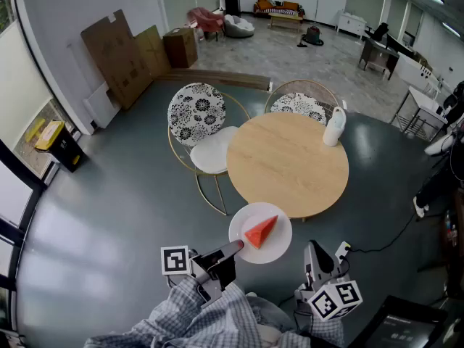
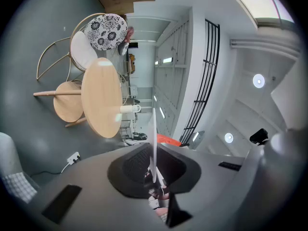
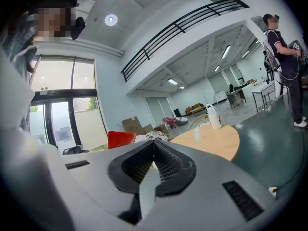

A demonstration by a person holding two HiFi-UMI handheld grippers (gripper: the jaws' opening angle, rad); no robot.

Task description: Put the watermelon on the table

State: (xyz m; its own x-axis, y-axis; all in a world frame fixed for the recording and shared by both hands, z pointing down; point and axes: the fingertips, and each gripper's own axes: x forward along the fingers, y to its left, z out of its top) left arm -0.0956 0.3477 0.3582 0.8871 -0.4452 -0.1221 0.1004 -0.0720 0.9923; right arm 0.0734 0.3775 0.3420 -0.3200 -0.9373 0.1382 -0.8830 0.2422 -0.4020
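The left gripper [image 1: 235, 246] is clamping the white plate [image 1: 280, 244] by its rim, holding the watermelon [image 1: 261, 231] wedge near the round table's [image 1: 286, 162] near edge. The right gripper [image 1: 314, 253] is waiting at the right, jaws together and empty. The carrying step seems to be in hand; next the plate probably needs moving over the tabletop and lowering level. The left gripper view is showing the plate only edge-on, hiding most of the wedge.

My head view comes through bright and sharp, lit evenly from overhead. Daylight from the windows [image 1: 9, 201] at the left edge lays a pale sheen on the grey floor [image 1: 94, 230] at lower left. The table [image 1: 290, 162] throws only a faint shadow, and the white plate [image 1: 272, 252] is not blown out. Straight lines bow near the edges. Both gripper views are fisheye circles with black corners. In the left one a skylight [image 2: 262, 1] burns out at upper right. In the right one the glass doors [image 3: 57, 95] glare white at left.
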